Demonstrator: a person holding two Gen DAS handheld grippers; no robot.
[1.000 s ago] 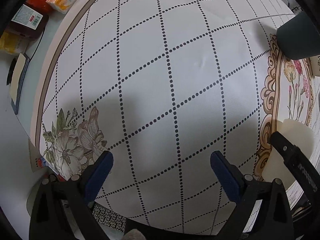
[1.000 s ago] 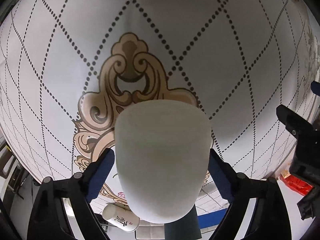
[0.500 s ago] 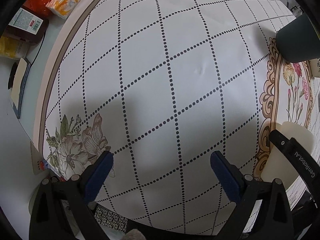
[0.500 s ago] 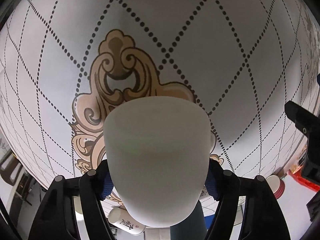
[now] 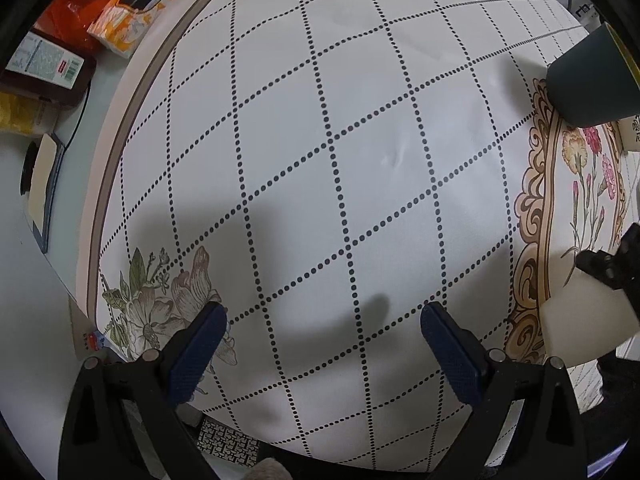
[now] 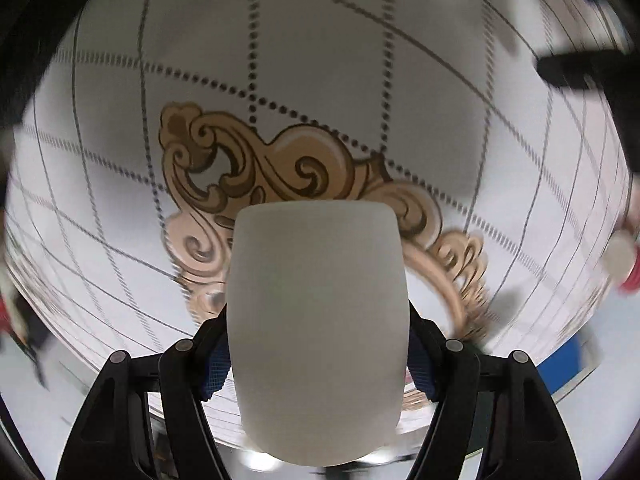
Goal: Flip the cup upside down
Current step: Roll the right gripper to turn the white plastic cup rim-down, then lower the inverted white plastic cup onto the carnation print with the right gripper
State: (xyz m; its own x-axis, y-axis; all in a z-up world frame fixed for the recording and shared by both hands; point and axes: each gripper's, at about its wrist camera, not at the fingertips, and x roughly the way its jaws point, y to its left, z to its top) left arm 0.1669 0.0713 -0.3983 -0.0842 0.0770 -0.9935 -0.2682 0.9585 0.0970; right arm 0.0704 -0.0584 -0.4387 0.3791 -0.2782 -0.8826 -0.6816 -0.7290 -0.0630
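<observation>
A plain white cup [image 6: 318, 320] fills the middle of the right wrist view. My right gripper [image 6: 318, 354] is shut on the cup's sides and holds it above the patterned tablecloth [image 6: 320, 80]; the view is motion-blurred. The same cup [image 5: 580, 316] shows at the right edge of the left wrist view, with the right gripper's black body over it. My left gripper [image 5: 322, 344] is open and empty, low over the dotted tablecloth [image 5: 320, 140].
A dark teal cup [image 5: 592, 80] stands at the upper right in the left wrist view. Orange and yellow packages [image 5: 132, 8] and a dark box [image 5: 44, 68] lie off the cloth's left edge. The table edge [image 5: 116, 168] curves down the left.
My right gripper closed on the white cup, then lifted and turned with it; the background has rotated and blurred. My left gripper has stayed open, shifting only slightly.
</observation>
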